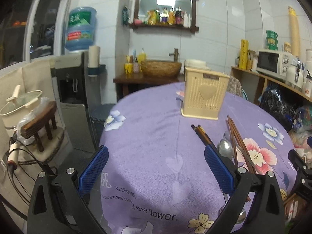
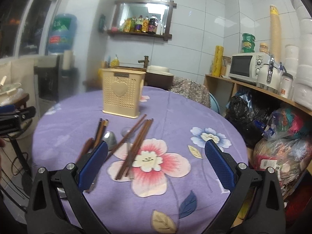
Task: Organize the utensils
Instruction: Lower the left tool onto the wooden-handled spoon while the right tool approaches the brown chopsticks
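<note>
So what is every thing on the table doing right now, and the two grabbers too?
Left gripper: open, holding nothing.
Right gripper: open, holding nothing.
Utensil holder: upright on the tablecloth; contents cannot be seen.
Brown chopsticks: lying loose, crossing over each other.
Dark chopsticks: lying together beside the spoons.
Spoons: lying flat, partly under the chopsticks.

Cream slotted utensil holder (image 2: pixel 122 95) stands upright mid-table; brown chopsticks (image 2: pixel 134 148) and metal spoons (image 2: pixel 110 139) lie scattered just in front.
</note>
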### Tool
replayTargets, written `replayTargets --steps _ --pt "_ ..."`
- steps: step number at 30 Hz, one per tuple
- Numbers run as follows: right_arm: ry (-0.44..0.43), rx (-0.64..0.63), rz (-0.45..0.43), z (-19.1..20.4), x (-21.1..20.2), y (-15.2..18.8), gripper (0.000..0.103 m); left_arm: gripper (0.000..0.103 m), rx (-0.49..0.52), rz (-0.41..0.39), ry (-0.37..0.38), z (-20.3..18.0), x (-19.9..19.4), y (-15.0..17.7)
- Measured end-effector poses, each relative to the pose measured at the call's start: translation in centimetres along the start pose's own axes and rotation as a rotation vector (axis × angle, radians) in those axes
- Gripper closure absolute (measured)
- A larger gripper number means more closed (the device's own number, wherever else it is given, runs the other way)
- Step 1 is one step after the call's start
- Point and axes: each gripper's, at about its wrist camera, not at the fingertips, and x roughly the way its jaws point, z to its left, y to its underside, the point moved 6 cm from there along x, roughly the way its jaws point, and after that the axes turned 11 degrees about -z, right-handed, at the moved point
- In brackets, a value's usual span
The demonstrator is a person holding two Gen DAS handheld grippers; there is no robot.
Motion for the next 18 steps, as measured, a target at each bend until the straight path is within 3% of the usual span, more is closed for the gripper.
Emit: replayTargets --steps 2,4,7,10,18 --pt "0.014 -0.017 0.034 -0.6 1.5 0.2 0.005 0.005 0.039 0.02 0.007 -0.4 1.0 -0.2" --pt "0.013 -0.016 0.073 -1.1 3.1 0.4 0.005 0.006 0.077 0.072 0.062 -1.4 2.3 -0.1" --pt "-0.02 0.016 0.123 -1.3 5.4 0.2 0.005 0.012 0.084 0.185 0.155 -2.9 4.4 0.6" --pt "-0.033 0.016 0.155 -1.0 7.4 0.1 0.006 0.02 0.084 0.24 0.18 -3.5 5.8 0.9" --pt "-0.087 0.021 0.225 0.7 10.3 0.6 0.023 0.041 0.095 0.336 0.273 -6.5 6.4 2.2"
